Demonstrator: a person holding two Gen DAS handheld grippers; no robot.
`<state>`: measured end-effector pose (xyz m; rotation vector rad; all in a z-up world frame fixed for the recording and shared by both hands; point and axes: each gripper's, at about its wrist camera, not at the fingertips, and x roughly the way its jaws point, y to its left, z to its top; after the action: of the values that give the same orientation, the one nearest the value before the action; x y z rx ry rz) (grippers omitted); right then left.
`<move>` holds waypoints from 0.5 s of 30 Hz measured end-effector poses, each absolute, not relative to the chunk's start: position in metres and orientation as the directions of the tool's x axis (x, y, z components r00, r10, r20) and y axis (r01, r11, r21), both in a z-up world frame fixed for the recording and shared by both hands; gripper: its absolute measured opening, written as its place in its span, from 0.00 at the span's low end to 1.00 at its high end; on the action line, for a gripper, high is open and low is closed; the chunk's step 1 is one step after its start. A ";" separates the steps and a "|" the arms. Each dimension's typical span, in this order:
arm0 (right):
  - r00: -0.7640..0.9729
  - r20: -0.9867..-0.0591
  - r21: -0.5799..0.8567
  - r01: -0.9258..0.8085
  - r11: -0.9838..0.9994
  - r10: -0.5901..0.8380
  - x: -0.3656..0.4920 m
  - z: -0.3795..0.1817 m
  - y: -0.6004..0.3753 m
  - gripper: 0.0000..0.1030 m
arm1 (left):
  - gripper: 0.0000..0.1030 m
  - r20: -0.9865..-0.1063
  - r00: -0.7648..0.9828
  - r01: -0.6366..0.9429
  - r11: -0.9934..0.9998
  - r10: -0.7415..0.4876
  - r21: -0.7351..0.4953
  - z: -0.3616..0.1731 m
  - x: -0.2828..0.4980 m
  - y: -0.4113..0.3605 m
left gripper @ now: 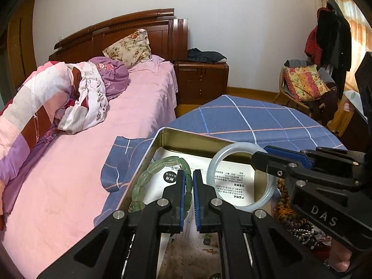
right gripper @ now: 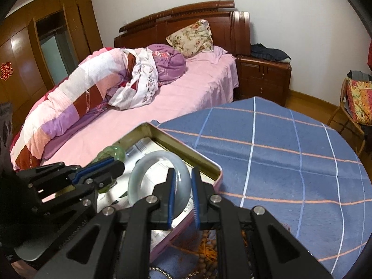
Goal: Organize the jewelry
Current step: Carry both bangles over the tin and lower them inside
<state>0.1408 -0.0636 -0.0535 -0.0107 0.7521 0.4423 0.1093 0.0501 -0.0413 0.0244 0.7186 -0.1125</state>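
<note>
Bedding (left gripper: 58, 97) is lying bunched on the pink bed at left. Beside it, the left gripper (left gripper: 188, 186) is pinching the green bracelet (left gripper: 148, 181) inside the tin (left gripper: 162, 137), while the right gripper (right gripper: 183, 186) is clamping the pale bangle (right gripper: 139, 169) over the tin.

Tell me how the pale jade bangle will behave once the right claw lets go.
The pale jade bangle looks rigid and glossy, so it may slip between the right claw pads. Being round and held on edge, it could roll inside the tin. Likely brittle; lower it gently.
</note>
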 end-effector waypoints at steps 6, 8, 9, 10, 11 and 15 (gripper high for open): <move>0.625 -0.684 0.151 -0.384 0.911 0.377 0.148 -0.065 -0.062 0.15 | 0.06 -0.687 0.722 0.117 0.993 -0.087 -0.002 -0.048 0.116 0.045; 0.620 -0.691 0.148 -0.381 0.913 0.371 0.151 -0.067 -0.061 0.15 | 0.06 -0.694 0.715 0.117 0.993 -0.083 0.001 -0.050 0.118 0.045; 0.616 -0.695 0.149 -0.380 0.913 0.370 0.151 -0.069 -0.061 0.15 | 0.06 -0.699 0.710 0.115 0.993 -0.080 0.004 -0.052 0.119 0.045; 0.614 -0.697 0.149 -0.380 0.913 0.370 0.152 -0.070 -0.060 0.15 | 0.06 -0.703 0.707 0.114 0.993 -0.077 0.007 -0.053 0.120 0.045; 0.613 -0.700 0.146 -0.380 0.913 0.367 0.152 -0.071 -0.059 0.15 | 0.06 -0.704 0.706 0.113 0.994 -0.075 0.008 -0.054 0.121 0.045; 0.602 -0.715 0.131 -0.385 0.914 0.356 0.155 -0.073 -0.054 0.16 | 0.06 -0.714 0.697 0.105 0.994 -0.064 0.013 -0.054 0.123 0.046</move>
<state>0.1553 -0.0539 -0.0733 -0.0379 0.8197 0.4292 0.1232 0.0460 -0.0543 0.0547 0.7941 -0.0947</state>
